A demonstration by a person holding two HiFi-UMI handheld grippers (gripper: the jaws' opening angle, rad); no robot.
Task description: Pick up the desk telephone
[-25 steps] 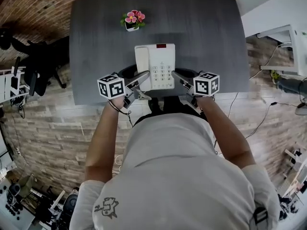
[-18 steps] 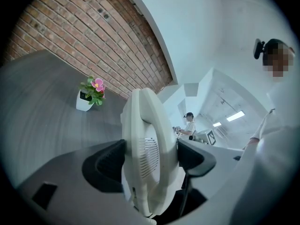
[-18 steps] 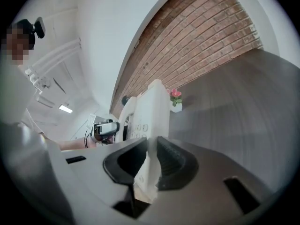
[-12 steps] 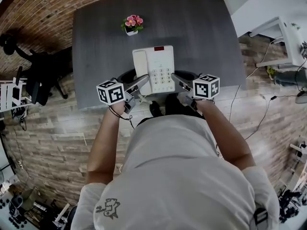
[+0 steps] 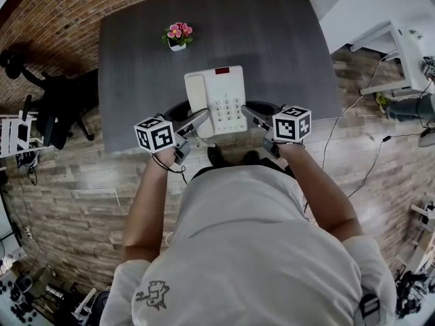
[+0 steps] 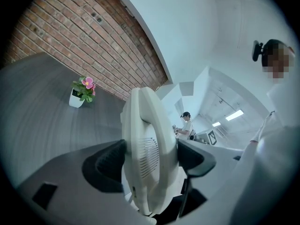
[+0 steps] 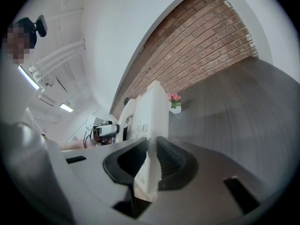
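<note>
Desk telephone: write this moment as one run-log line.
desk telephone: held at both sides | left gripper: shut on handset side | right gripper: shut on keypad side | flower pot: on table

No readable text, desk telephone [image 5: 219, 99] keypad markings too small to make out

On the desk telephone [image 5: 219, 99], the key labels [image 5: 228, 107] and the red display [image 5: 222, 70] are too small to read. Its near corners sit hidden under the left tongs [image 5: 202, 117] and right tongs [image 5: 249, 111]. In the left gripper view the telephone blocks the tabletop [image 6: 42, 107] strip behind it.
</note>
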